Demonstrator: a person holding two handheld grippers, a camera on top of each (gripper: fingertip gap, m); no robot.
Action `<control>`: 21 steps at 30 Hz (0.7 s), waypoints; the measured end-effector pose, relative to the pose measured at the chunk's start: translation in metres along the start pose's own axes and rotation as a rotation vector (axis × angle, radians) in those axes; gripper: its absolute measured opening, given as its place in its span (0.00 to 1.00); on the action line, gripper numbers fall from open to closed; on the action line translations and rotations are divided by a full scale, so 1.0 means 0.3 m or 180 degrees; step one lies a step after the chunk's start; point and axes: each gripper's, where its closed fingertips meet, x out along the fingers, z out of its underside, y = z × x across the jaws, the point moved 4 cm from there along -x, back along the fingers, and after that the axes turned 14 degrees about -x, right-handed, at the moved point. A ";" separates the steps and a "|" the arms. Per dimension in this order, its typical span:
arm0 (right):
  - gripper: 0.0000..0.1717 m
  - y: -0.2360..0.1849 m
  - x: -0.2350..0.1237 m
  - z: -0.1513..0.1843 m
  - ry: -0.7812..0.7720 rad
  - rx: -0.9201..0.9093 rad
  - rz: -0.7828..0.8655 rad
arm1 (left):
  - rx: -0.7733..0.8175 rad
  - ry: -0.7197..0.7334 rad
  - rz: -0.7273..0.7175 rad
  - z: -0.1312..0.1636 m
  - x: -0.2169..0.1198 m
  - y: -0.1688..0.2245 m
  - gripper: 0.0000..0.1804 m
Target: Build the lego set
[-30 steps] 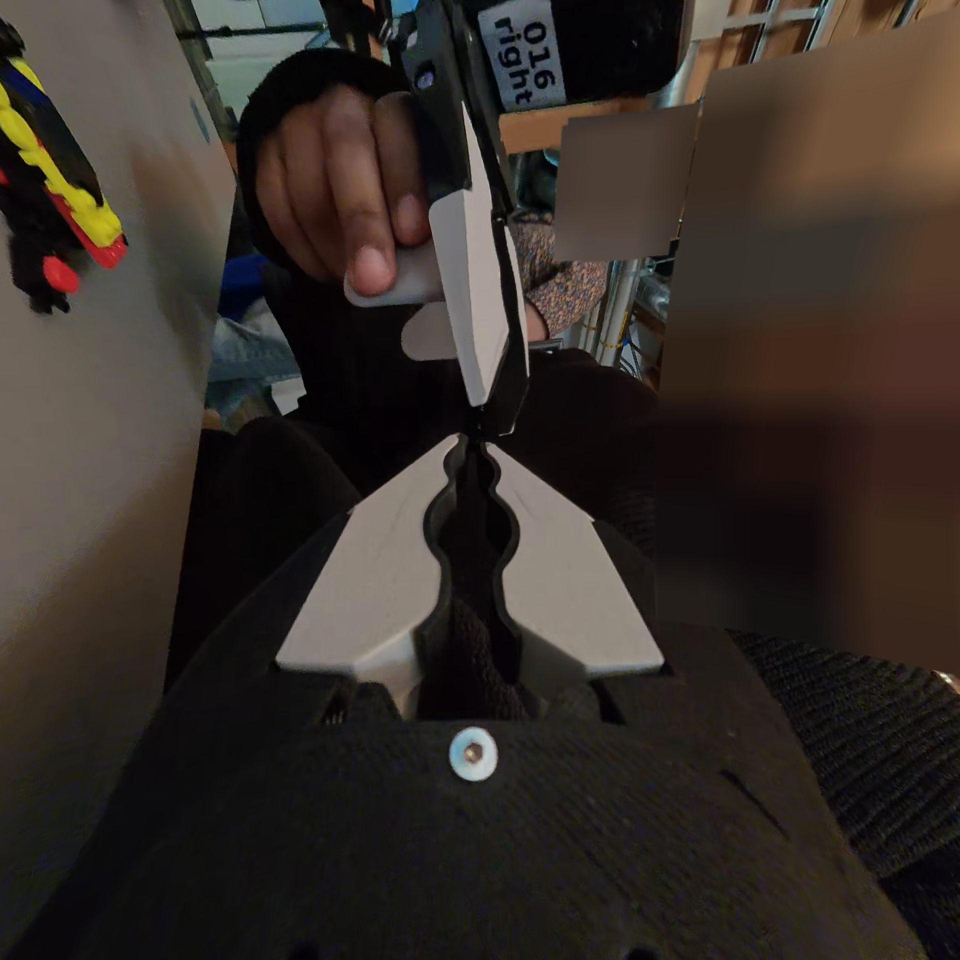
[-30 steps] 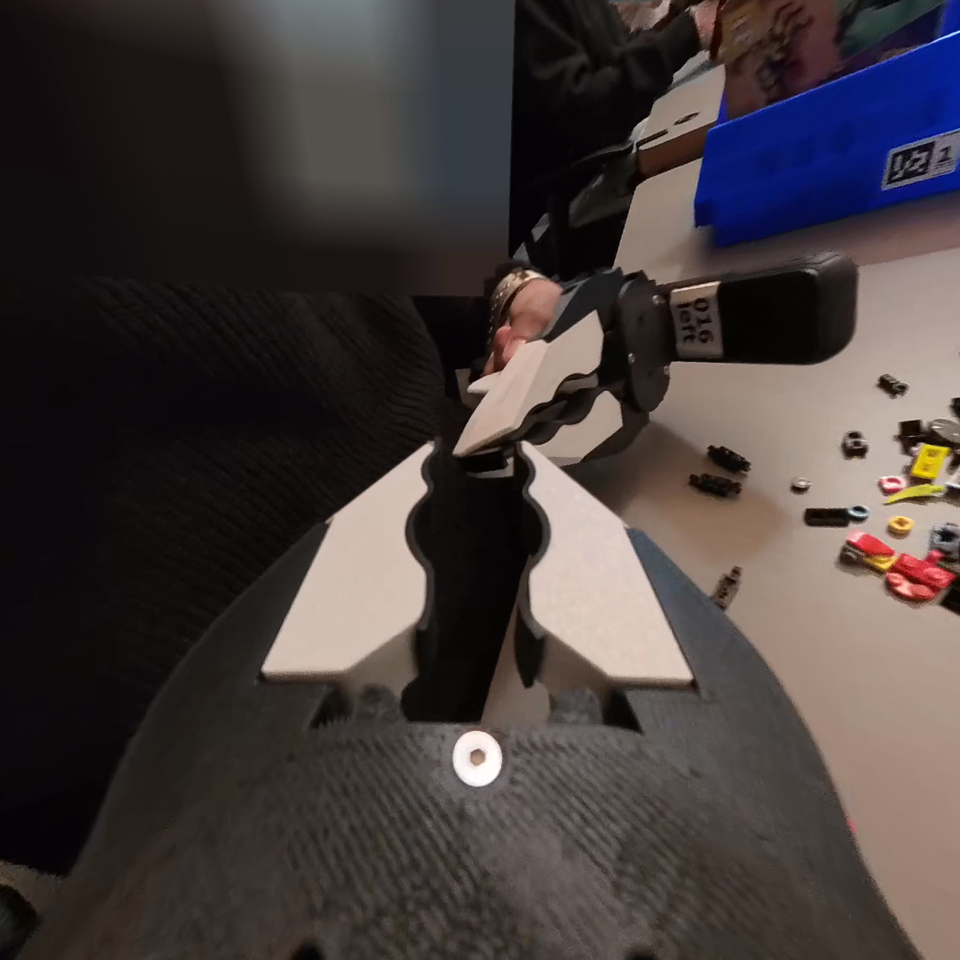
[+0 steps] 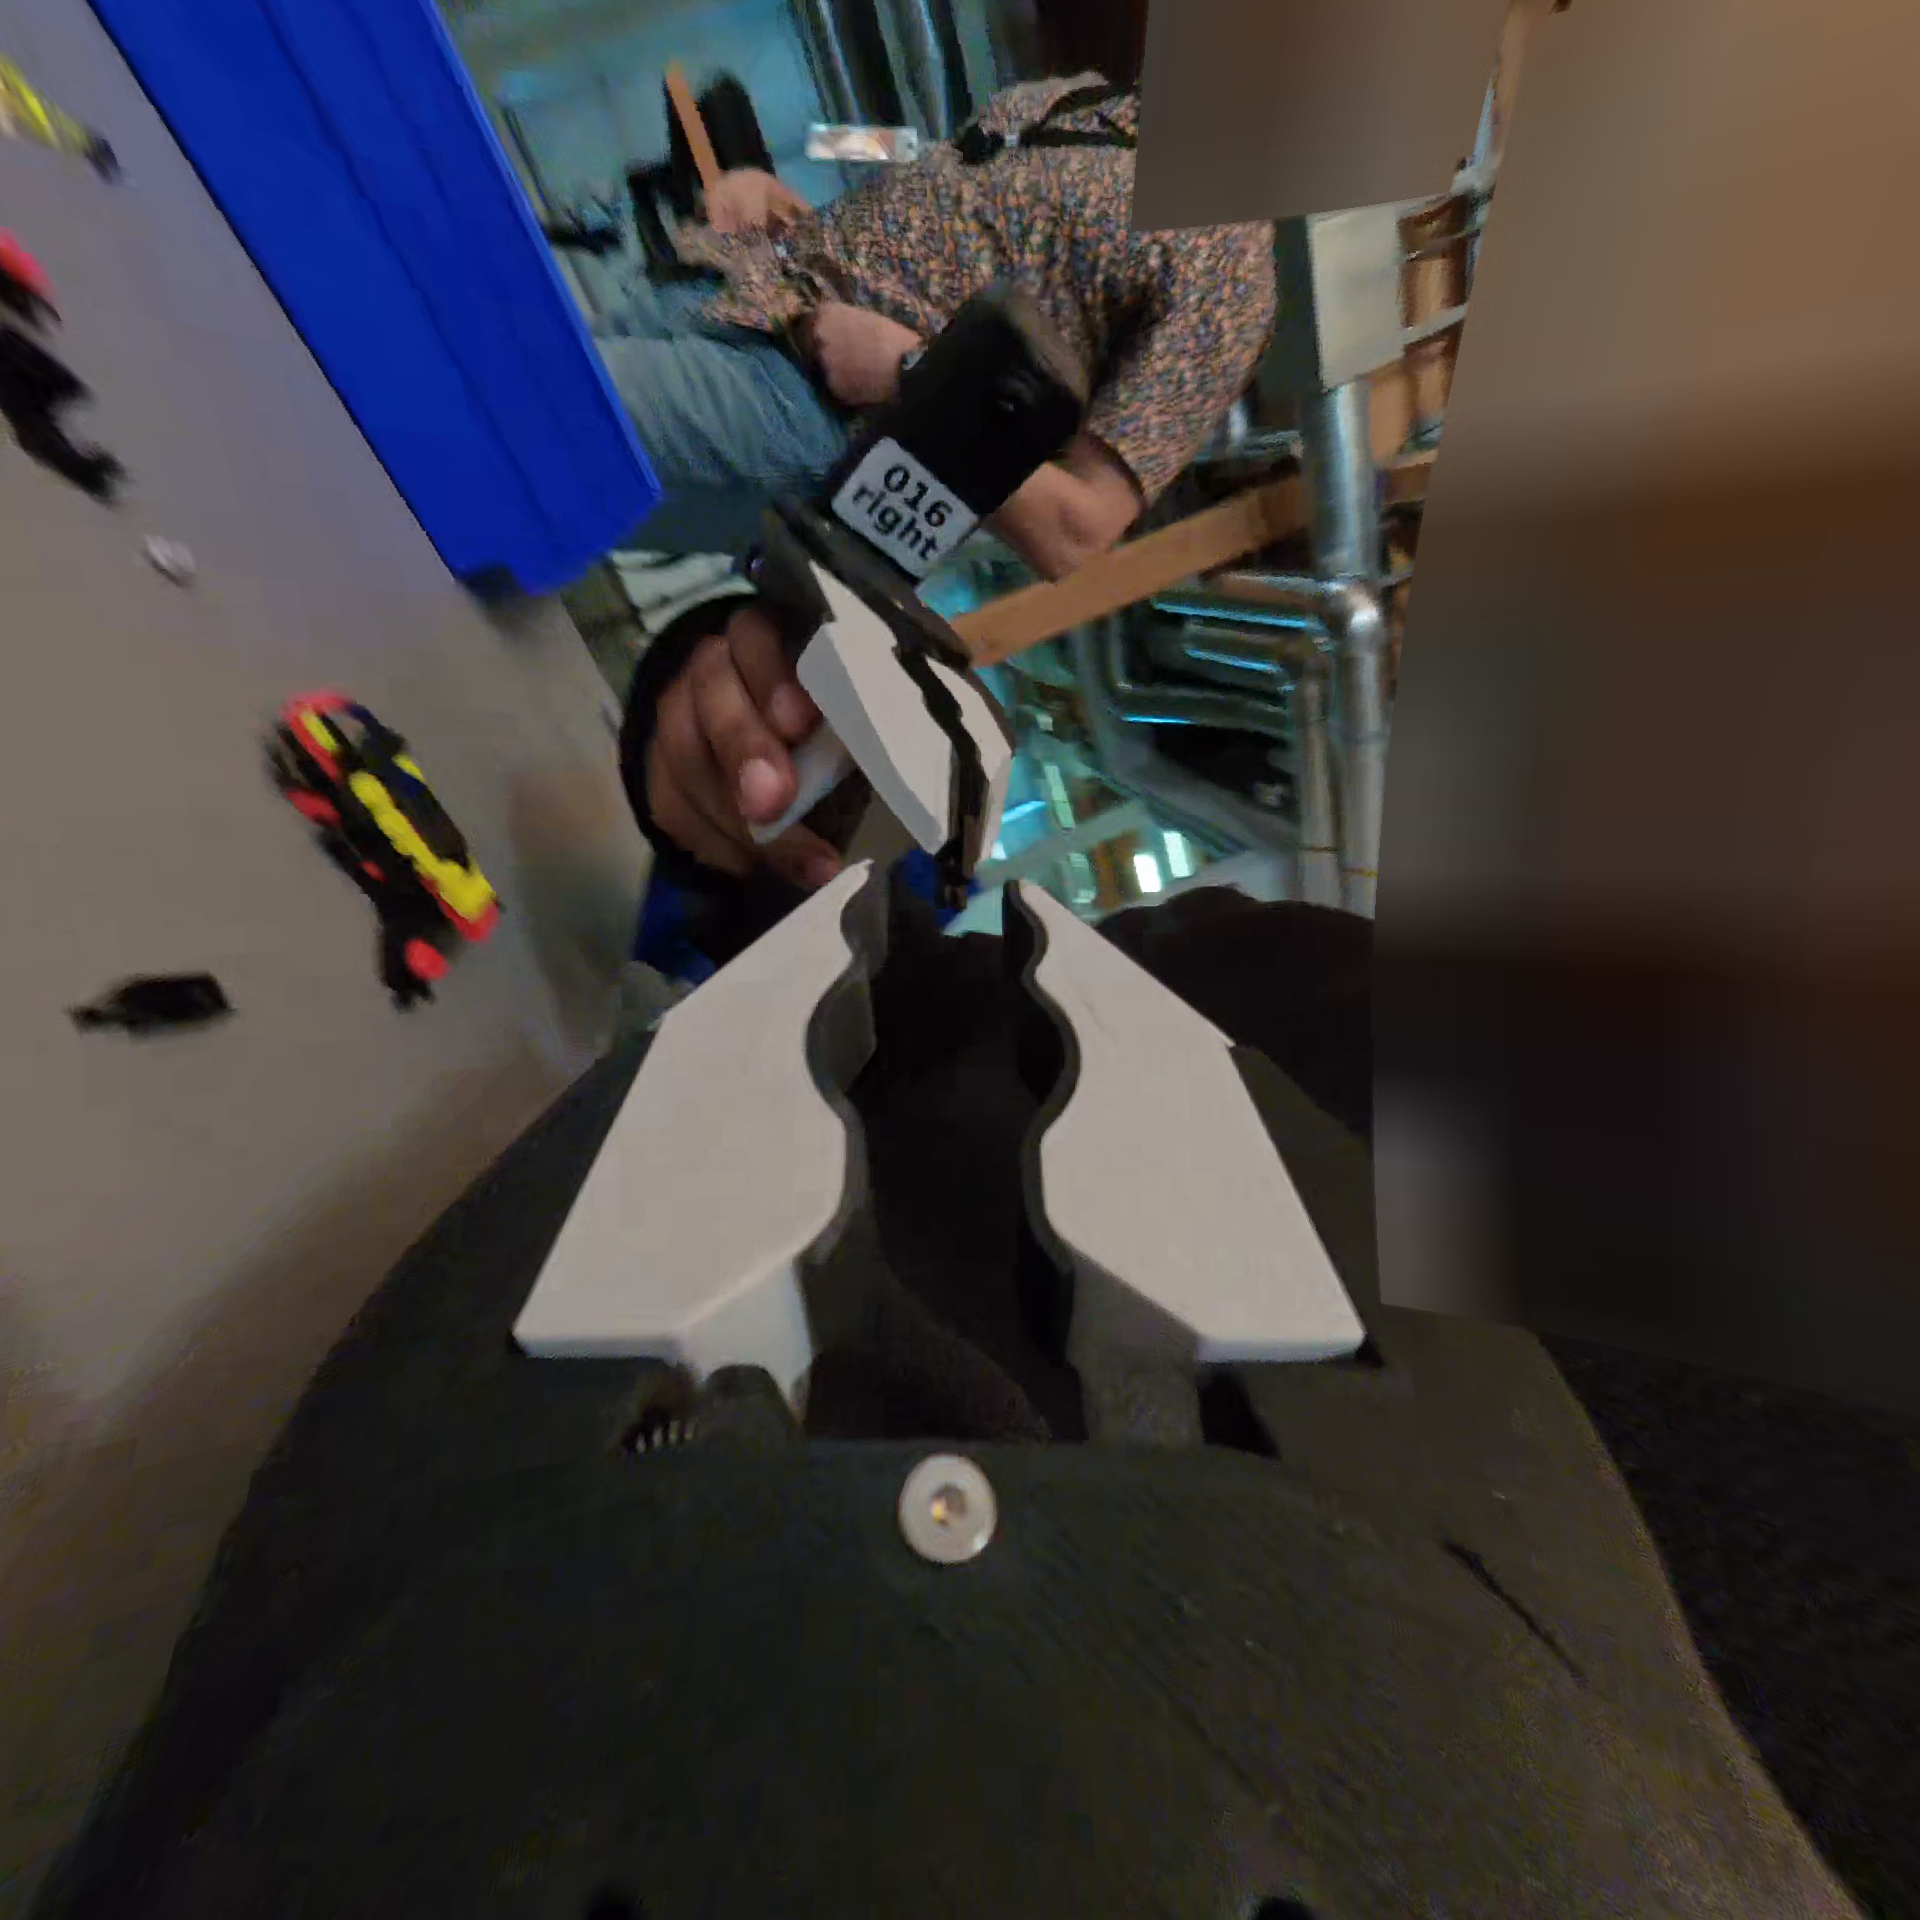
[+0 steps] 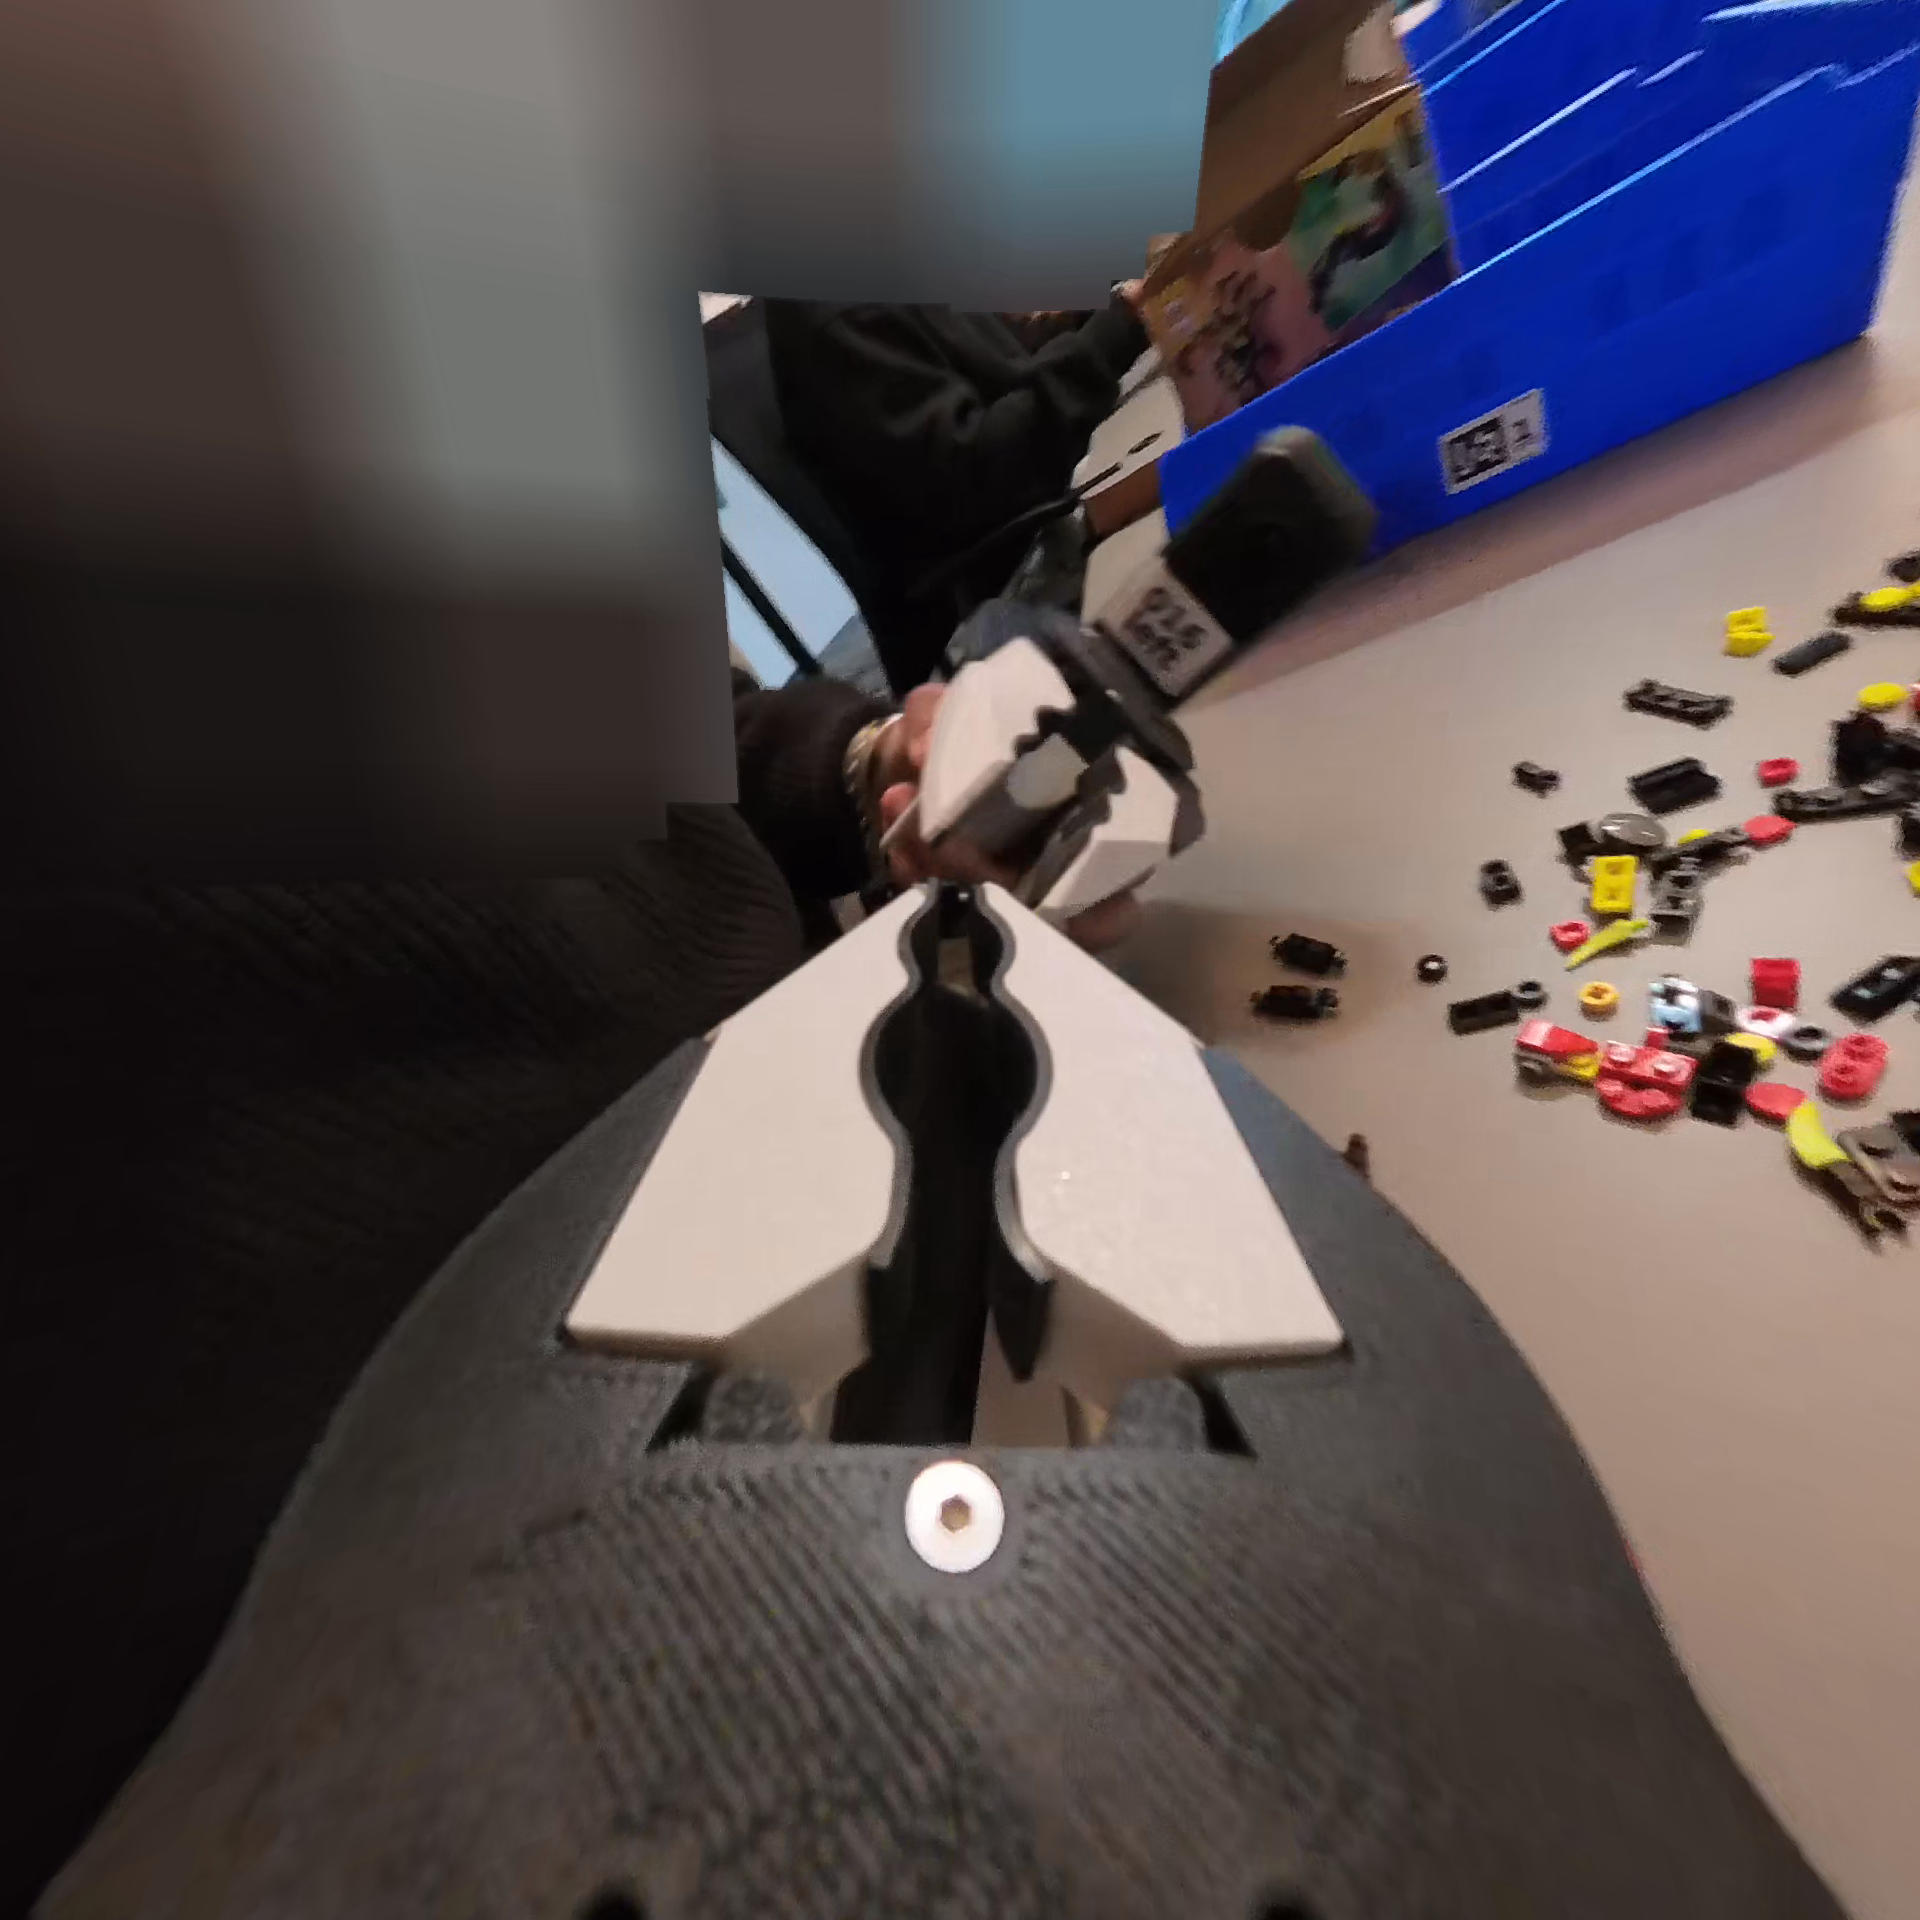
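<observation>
Since 1 second ago, left tool (image 3: pixel 940 899) has parted; right tool (image 4: pixel 954 902) has clamped a small black piece (image 4: pixel 951 920), held off the worktop (image 4: pixel 1558 1351) edge. That thin grip could slip and drop it.

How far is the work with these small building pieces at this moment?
Done: one yellow, black and red assembly lies built on the table. In hand: the right gripper is shut on a small black piece, at the tips of the open left gripper, which do not press it. Left: many loose pieces lie scattered.
</observation>
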 end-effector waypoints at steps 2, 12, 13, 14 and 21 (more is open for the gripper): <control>0.02 0.016 0.003 -0.010 0.0096 0.0115 0.0094 | 0.0420 0.0063 -0.0215 -0.005 0.001 0.009 0.12; 0.01 0.034 0.031 -0.021 0.0173 0.0302 0.0317 | 0.1069 0.0243 -0.0506 -0.015 -0.001 0.029 0.02; 0.02 0.034 0.031 -0.021 0.0171 0.0304 0.0321 | 0.1072 0.0245 -0.0506 -0.016 -0.002 0.030 0.02; 0.02 0.034 0.032 -0.020 0.0165 0.0306 0.0320 | 0.1091 0.0255 -0.0508 -0.017 -0.003 0.031 0.02; 0.10 0.052 0.026 -0.004 0.0002 0.0154 0.0442 | 0.1257 0.0393 -0.0646 -0.047 -0.037 0.041 0.01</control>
